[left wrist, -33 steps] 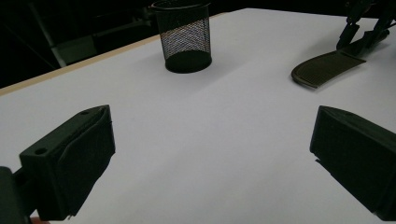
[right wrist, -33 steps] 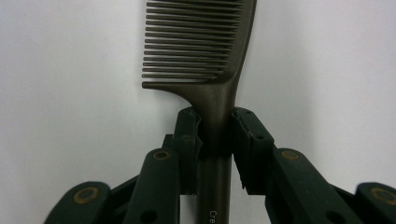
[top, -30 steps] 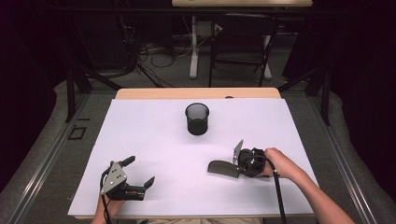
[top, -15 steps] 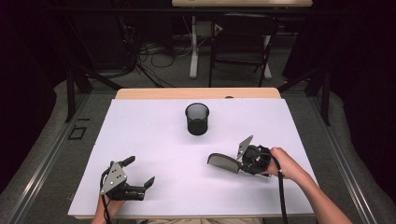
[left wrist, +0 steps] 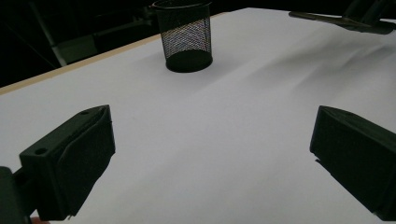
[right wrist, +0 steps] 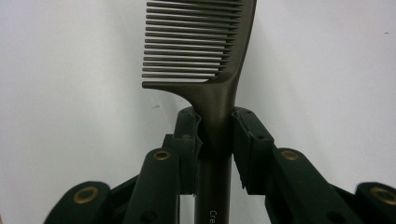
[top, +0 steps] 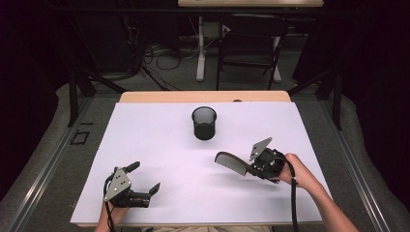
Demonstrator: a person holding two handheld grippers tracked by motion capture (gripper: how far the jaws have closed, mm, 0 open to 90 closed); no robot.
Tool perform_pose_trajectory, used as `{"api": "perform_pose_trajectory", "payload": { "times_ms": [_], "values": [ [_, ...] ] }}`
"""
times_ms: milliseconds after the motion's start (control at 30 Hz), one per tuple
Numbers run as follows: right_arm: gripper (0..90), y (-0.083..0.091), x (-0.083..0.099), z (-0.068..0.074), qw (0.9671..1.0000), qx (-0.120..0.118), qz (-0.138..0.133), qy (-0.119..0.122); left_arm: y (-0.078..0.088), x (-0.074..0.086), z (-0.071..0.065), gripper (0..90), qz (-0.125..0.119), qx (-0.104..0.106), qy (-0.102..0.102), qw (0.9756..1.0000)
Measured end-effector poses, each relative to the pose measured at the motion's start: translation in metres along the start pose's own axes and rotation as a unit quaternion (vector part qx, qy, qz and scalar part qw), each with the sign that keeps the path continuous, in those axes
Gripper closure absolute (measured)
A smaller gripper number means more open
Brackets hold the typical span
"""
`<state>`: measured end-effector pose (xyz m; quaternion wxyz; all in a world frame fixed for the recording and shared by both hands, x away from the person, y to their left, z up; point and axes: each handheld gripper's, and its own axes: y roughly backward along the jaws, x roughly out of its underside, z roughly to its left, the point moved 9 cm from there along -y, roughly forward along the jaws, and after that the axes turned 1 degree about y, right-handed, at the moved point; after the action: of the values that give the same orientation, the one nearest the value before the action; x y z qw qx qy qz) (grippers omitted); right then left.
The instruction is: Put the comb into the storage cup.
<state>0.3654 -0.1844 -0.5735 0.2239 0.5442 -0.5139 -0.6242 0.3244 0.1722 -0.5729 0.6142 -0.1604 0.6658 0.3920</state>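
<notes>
One comb (right wrist: 205, 56), pinched at its handle by right gripper (right wrist: 215, 133); mesh cup (top: 204, 123) at eleven o'clock; slippage risked if tilted. Left gripper (top: 143, 178) spread, idle.

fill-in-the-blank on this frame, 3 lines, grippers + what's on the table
1. The right gripper is shut on the handle of a dark ____.
2. The left gripper rests on the white table cover with its jaws ____.
3. The black mesh cup stands ____ on the cover.

Missing words: comb; open; upright
</notes>
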Motion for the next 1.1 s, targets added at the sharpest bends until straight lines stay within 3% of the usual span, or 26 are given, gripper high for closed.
{"api": "perform_pose_trajectory", "payload": {
  "times_ms": [333,667,933,1100],
  "values": [
    [72.5,0.007,-0.0038,-0.0012,0.9988,0.005,-0.044,-0.022,-0.0003,0.0001,-0.0003,0.2,0.0,0.001,0.0,1.0],
    [72.5,0.0052,-0.0051,0.001,0.9968,0.008,-0.072,-0.035,-0.001,0.0004,-0.0008,0.2,0.001,0.004,-0.001,1.0],
    [72.5,0.0094,-0.0093,0.0002,0.9919,0.023,-0.113,-0.055,-0.0014,0.0007,-0.0011,0.2,0.002,0.005,-0.001,1.0],
    [72.5,0.0085,-0.0095,0.0001,0.99,0.029,-0.123,-0.063,-0.0014,0.0007,-0.0013,0.2,0.002,0.006,-0.001,1.0]
  ]
}}
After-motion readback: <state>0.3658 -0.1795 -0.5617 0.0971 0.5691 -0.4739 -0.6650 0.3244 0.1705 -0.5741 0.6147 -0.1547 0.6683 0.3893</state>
